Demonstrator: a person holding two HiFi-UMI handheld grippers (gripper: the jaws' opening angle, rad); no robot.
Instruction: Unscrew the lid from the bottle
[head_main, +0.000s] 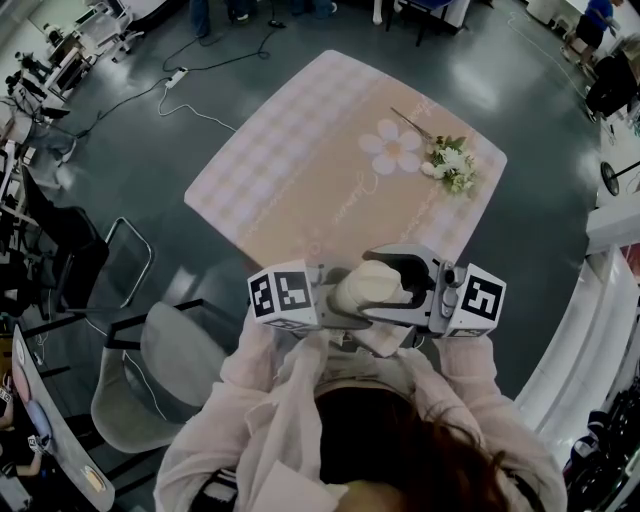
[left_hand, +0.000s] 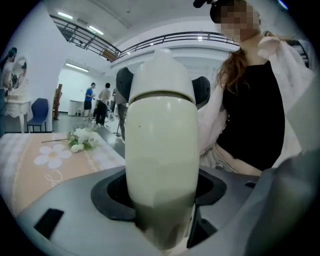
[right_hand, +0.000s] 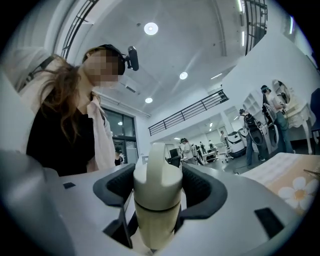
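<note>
A cream bottle (head_main: 372, 285) is held level above the table's near edge, between my two grippers. My left gripper (head_main: 335, 305) is shut on the bottle's body (left_hand: 160, 150), which fills the left gripper view; the dark pads (left_hand: 112, 192) press its lower sides. The domed lid (left_hand: 161, 75) points away from that camera. My right gripper (head_main: 412, 285) comes from the opposite side. In the right gripper view, its ribbed pads (right_hand: 202, 187) hug both sides of the lid (right_hand: 156, 177), just above the seam with the body (right_hand: 156, 225).
A table with a pink checked cloth (head_main: 300, 170) lies ahead, with a flower print and a small bouquet (head_main: 450, 165) at its far right. A grey chair (head_main: 150, 370) stands at my left. Cables run over the dark floor; people stand far off.
</note>
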